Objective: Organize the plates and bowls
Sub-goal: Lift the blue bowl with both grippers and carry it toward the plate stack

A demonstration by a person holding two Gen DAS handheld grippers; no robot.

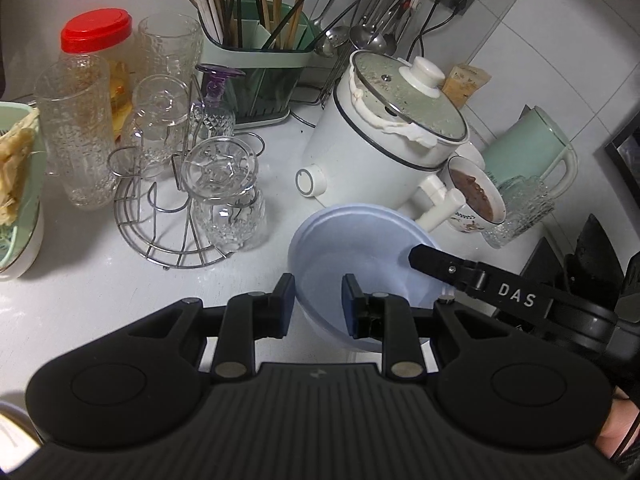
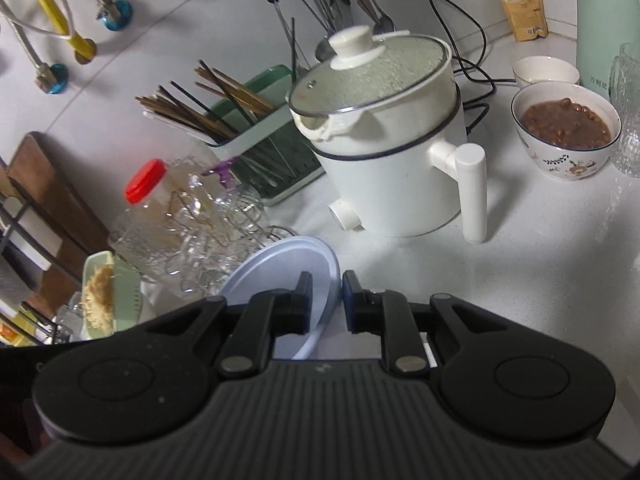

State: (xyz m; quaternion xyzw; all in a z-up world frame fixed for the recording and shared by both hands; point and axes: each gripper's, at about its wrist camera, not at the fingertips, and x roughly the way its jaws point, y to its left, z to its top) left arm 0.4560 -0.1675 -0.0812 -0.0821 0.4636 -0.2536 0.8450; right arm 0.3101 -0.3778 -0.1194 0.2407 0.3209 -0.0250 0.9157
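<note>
Grip comes first: the left hand-held gripper (image 1: 318, 306) has its jaws drawn narrow over the near rim of the pale blue bowl (image 1: 360, 240), one pad outside the wall and one inside, low in the centre of the left wrist view. The right hand-held gripper (image 2: 327, 302) is likewise narrow, pinched on the bowl's (image 2: 280, 276) opposite rim, which runs up between its pads at lower centre of the right wrist view; its black finger also shows reaching over the rim at right centre of the left view. So the bowl is held by both, tilted, above the white table (image 2: 520, 240).

My judgement is that the step in hand is a two-handed carry of this bowl to wherever the dishes get stacked. To do it well, both grippers should travel together at one pace, so the thin rim is neither twisted nor pulled out of a pad. The bowl looks light and slick, so I would hold the pinch firm and level it before travel.

Crowding matters: the white electric pot (image 1: 384, 136) stands just beyond the bowl with its handle jutting toward it, the bowl of brown food (image 2: 566, 128) sits further right, and upturned glasses on a wire rack (image 1: 176, 224) sit at left centre. A path clear of all three seems safest.
</note>
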